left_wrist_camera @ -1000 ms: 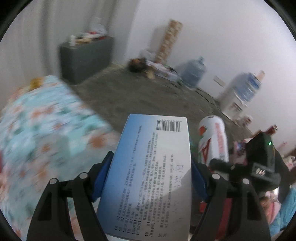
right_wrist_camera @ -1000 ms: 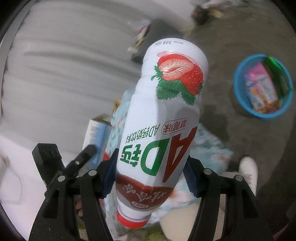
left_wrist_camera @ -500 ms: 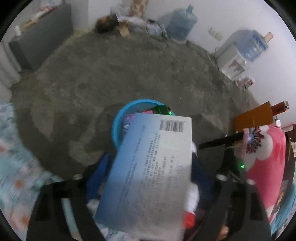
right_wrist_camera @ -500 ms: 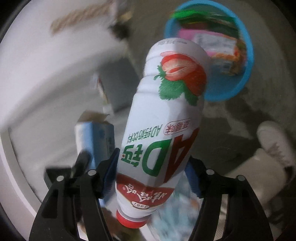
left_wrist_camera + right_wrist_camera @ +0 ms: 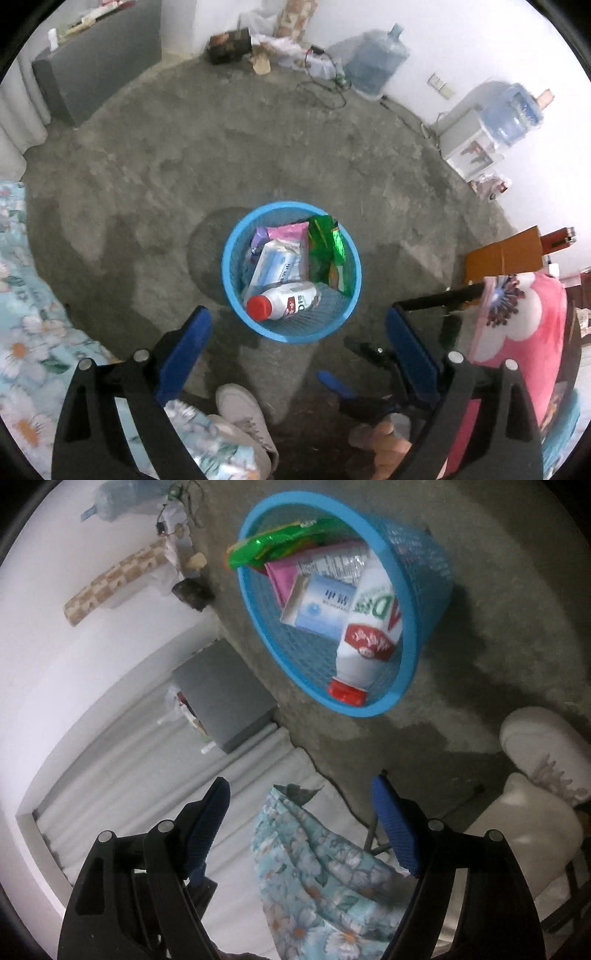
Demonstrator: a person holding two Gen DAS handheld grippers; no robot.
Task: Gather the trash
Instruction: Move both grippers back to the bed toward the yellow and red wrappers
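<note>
A blue mesh trash basket (image 5: pixel 334 328) stands on the grey floor, also in the right wrist view (image 5: pixel 428 576). In it lie a white strawberry-drink bottle with a red cap (image 5: pixel 284 301) (image 5: pixel 369 635), a light blue box (image 5: pixel 279 264) (image 5: pixel 323 609), a pink packet (image 5: pixel 288 230) and a green wrapper (image 5: pixel 327 251). My left gripper (image 5: pixel 297 325) is open and empty above the basket's near rim. My right gripper (image 5: pixel 301 794) is open and empty, above and to the near side of the basket.
A person's white shoe (image 5: pixel 240 410) (image 5: pixel 543 746) stands just before the basket. A floral bedspread (image 5: pixel 22 332) lies at left, a pink floral cloth (image 5: pixel 524 332) at right. A grey cabinet (image 5: pixel 96 59), water jugs (image 5: pixel 376 62) and clutter line the far wall.
Both grippers swung over the basket and opened. The blue box left my left gripper and the bottle left my right gripper; both now lie in the basket.
</note>
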